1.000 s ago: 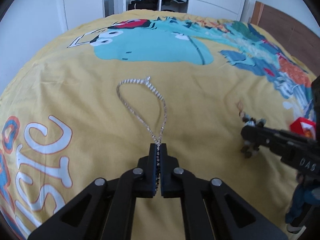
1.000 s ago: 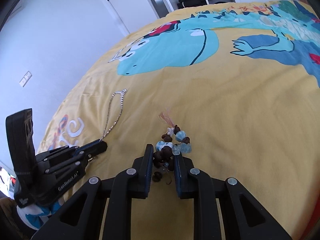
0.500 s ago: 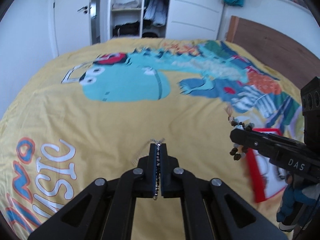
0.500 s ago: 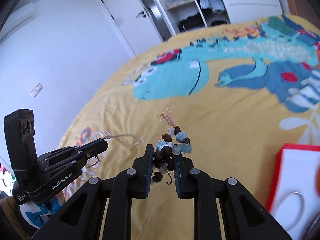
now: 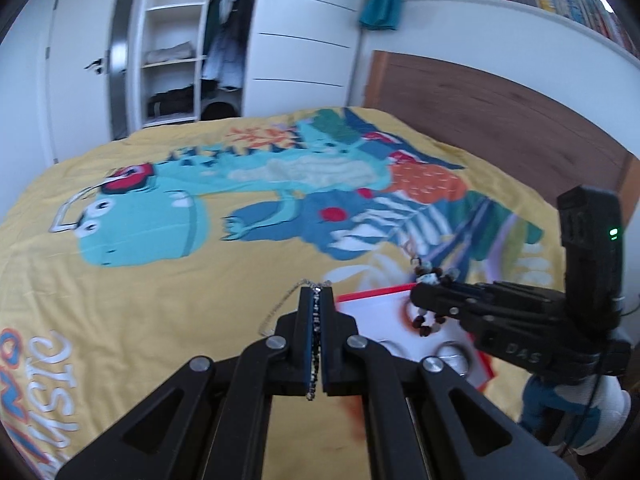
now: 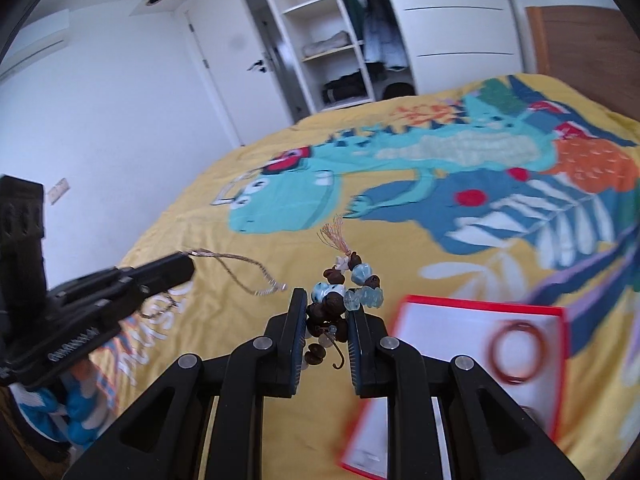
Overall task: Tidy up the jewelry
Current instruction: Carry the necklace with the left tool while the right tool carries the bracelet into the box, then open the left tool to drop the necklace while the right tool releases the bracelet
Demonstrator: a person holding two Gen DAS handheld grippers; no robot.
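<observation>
You're pinching a thin silver chain [image 5: 316,322] flat between the pressed-together fingers of your left gripper [image 5: 316,294]; the chain's loop is trailing off the tip toward the left and hanging clear of the yellow dinosaur-print bedspread [image 5: 160,292]. Your right gripper [image 6: 327,304] is clamping a bunched bracelet of brown wooden and pale blue glass beads [image 6: 340,292], tassel sticking up past the tip.

Key relation: the white shallow box with a red rim [image 6: 480,312] is lying ahead and to the right of the right gripper, below it, with a reddish bangle [image 6: 516,356] already inside. In the left wrist view the same box is sitting just right of the left fingertips, partly under the right gripper. Right hand is looking nearer to the box, so I'd judge the beads drop first.

Readable writing: "DAS" on the right gripper body, blurred "GenRobot.AI"-type lettering on the left one, and large white letters on the bedspread, not fully legible.
</observation>
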